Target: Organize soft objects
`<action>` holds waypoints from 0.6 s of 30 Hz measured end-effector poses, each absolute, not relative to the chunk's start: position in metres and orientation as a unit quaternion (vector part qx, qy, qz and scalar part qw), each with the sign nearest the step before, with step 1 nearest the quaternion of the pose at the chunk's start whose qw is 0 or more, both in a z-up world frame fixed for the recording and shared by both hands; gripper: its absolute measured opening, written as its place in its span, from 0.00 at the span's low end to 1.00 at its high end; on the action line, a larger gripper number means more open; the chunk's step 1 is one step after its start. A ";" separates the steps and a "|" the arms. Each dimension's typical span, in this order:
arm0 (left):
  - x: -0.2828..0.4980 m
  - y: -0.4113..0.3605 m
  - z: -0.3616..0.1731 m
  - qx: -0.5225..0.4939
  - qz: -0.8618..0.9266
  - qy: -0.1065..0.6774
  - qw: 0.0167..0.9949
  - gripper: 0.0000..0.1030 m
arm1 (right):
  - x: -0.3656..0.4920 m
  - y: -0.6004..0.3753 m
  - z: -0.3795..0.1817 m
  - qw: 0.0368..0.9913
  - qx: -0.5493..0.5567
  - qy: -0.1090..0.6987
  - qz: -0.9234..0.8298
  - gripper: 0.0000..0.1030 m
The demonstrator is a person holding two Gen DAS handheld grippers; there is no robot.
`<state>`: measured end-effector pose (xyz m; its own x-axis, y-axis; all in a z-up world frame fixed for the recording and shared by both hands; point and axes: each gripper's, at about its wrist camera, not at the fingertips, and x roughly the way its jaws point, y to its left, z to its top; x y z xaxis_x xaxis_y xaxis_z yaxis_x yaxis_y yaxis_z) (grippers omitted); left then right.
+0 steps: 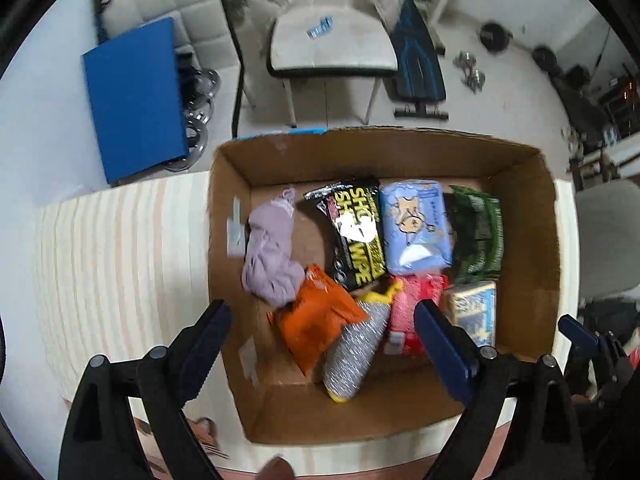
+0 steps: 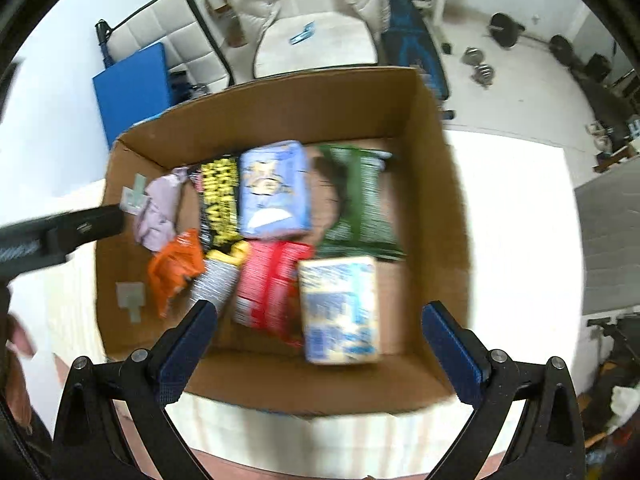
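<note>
Both your grippers hang wide open over the cardboard box, and they hold nothing.

Your left gripper is over the box's near left edge; your right gripper is over its near side. Inside the box, from left: purple cloth, orange pouch, black wipes pack, blue tissue pack, red pack, green pack. Bare floor shows only by the box's near left wall. A chair stands behind the box.
</note>
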<state>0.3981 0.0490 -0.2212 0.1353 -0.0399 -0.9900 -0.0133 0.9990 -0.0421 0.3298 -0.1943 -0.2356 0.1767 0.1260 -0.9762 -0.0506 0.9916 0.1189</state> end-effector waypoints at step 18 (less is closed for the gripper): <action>0.294 0.031 -0.174 0.002 0.061 0.576 0.815 0.90 | 0.268 -0.219 -0.172 0.822 -0.008 0.570 0.020 1.00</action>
<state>0.2941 0.0312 -0.1741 0.3279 0.1019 -0.9392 -0.0972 0.9925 0.0738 0.2680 -0.2187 -0.1716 0.3499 0.0232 -0.9365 -0.0419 0.9991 0.0091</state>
